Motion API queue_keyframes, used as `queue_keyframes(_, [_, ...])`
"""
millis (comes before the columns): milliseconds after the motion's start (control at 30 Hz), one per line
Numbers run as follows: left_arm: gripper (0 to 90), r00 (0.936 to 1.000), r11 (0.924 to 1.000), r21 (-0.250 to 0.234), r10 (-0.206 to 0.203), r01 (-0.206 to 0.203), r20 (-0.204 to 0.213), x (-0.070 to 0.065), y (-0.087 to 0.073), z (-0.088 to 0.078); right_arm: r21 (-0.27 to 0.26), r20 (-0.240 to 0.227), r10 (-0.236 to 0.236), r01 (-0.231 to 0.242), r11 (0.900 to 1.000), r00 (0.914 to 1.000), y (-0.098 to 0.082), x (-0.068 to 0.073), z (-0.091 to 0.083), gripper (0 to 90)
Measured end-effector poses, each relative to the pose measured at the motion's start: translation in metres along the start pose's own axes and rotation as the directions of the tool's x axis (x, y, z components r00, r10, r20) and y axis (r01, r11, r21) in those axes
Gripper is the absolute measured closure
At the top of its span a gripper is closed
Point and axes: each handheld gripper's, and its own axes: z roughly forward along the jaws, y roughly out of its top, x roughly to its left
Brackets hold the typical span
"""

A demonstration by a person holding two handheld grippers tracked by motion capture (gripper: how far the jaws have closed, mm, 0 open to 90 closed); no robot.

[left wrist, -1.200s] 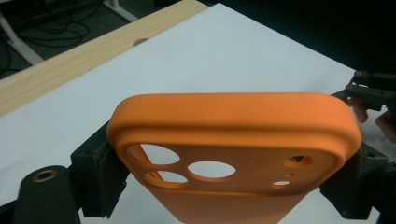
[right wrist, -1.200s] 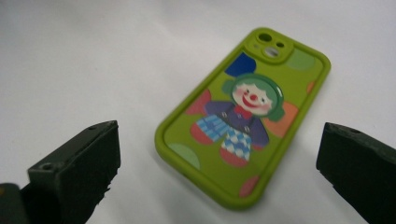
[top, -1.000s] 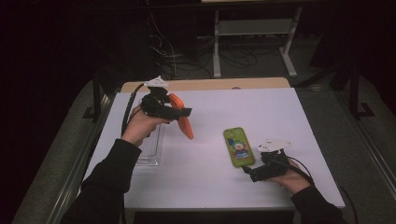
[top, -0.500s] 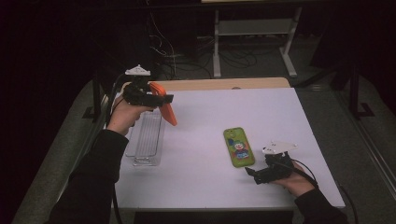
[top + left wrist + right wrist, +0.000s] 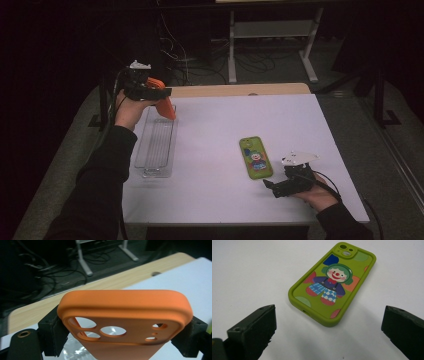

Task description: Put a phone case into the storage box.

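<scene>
My left gripper [image 5: 161, 95] is shut on an orange phone case [image 5: 165, 106] and holds it in the air over the far end of a clear plastic tray [image 5: 155, 146]. In the left gripper view the two black jaws clamp the orange phone case [image 5: 125, 312] by its long sides, camera holes facing me. A green phone case with a clown picture [image 5: 255, 158] lies flat on the white table at the right. My right gripper [image 5: 270, 186] rests just in front of it, open; in the right gripper view the green phone case [image 5: 332, 285] lies beyond the spread jaws, untouched.
The white table top [image 5: 225, 120] has a wooden strip [image 5: 240, 90] along its far edge. Behind the table stand a metal frame [image 5: 270, 35] and loose cables on a dark floor. Both forearms come in from the bottom edge.
My left hand has carried the orange phone case away from the table's middle, left and toward the far edge, to above the tray's far end. The right gripper has stayed put.
</scene>
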Motion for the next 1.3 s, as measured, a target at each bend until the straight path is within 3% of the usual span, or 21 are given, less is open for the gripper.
queue_keyframes(100, [14.4, 0.9987, 0.9999, 0.015, -0.002, 0.003, -0.052, 0.003, 0.001, 0.006, 0.009, 0.002, -0.007, 0.007, 1.000, 1.0000, -0.001, 0.000, 0.000, 0.0])
queue_keyframes(233, [14.4, 0.9949, 0.9984, 0.040, -0.035, 0.039, -0.094, 0.007, -0.001, 0.018, 0.001, 0.005, -0.002, 0.002, 1.000, 1.0000, -0.001, 0.000, -0.001, 0.0])
queue_keyframes(333, [14.4, 0.9903, 0.9955, 0.067, -0.059, 0.067, -0.126, 0.009, -0.003, 0.028, -0.001, 0.011, -0.008, 0.008, 1.000, 0.9999, 0.000, 0.000, -0.001, 0.0])
queue_keyframes(567, [14.3, 0.9783, 0.9901, 0.110, -0.063, 0.086, -0.197, 0.012, -0.008, 0.046, -0.005, 0.011, -0.012, 0.012, 1.000, 0.9999, 0.000, 0.000, 0.000, 0.0])
queue_keyframes(633, [14.3, 0.9769, 0.9893, 0.109, -0.074, 0.097, -0.200, 0.012, -0.009, 0.050, -0.005, 0.011, -0.004, 0.004, 1.000, 0.9999, 0.000, 0.000, 0.000, 0.0])
queue_keyframes(833, [14.2, 0.9692, 0.9844, 0.153, -0.049, 0.088, -0.241, 0.007, -0.012, 0.062, -0.004, 0.015, -0.001, 0.001, 1.000, 0.9999, 0.000, -0.001, -0.001, 0.0])
queue_keyframes(1000, [14.2, 0.9623, 0.9781, 0.175, -0.064, 0.113, -0.264, 0.006, -0.015, 0.069, -0.004, 0.016, -0.003, 0.003, 1.000, 0.9999, 0.000, -0.001, -0.001, 0.0])
queue_keyframes(1300, [13.7, 0.9638, 0.9723, 0.197, -0.073, 0.126, -0.257, 0.005, -0.020, 0.079, -0.001, 0.017, -0.010, 0.010, 1.000, 0.9998, 0.000, -0.002, -0.001, 0.0])
